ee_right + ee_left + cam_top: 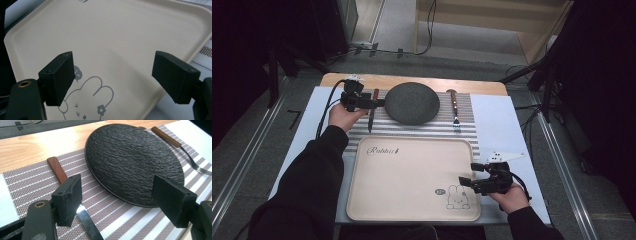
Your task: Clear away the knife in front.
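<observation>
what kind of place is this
Probably a lab or studio set up as a dining table: a striped placemat with a black plate, knife and fork, and cables on the floor.

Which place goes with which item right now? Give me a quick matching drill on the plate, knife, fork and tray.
Things:
1. black plate
2. knife
3. fork
4. beige tray

Places:
A. on the striped mat, right of the plate
B. middle of the striped mat
C. nearest the person, under the right gripper
D. on the mat by the left gripper

Pairs: 1-B, 2-D, 3-A, 4-C
</observation>
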The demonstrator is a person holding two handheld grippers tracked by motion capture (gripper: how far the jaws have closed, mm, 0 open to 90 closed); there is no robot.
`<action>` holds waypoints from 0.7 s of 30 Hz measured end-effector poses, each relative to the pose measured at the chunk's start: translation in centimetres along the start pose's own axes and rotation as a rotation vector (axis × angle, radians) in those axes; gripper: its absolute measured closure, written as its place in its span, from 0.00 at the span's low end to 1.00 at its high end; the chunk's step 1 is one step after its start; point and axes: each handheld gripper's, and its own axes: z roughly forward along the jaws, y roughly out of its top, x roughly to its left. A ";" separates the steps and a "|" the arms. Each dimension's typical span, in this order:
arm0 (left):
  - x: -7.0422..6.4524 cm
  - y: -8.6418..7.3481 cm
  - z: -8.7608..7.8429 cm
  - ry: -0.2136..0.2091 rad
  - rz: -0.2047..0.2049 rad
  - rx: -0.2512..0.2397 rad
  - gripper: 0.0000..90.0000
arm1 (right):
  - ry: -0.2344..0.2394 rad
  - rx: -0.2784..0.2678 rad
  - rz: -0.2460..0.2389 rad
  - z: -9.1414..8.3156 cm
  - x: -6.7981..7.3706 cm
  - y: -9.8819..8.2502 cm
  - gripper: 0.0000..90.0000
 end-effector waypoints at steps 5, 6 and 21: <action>0.5 0.8 0.6 0.019 0.004 0.004 0.28 | 0.002 -0.003 -0.002 0.0 0.0 0.0 0.18; 0.6 1.0 0.7 0.020 0.005 0.008 0.28 | 0.002 -0.002 -0.002 0.0 0.0 0.0 0.18; 2.4 1.6 1.7 0.077 -0.049 0.026 0.29 | 0.003 -0.001 -0.002 0.0 0.0 0.0 0.18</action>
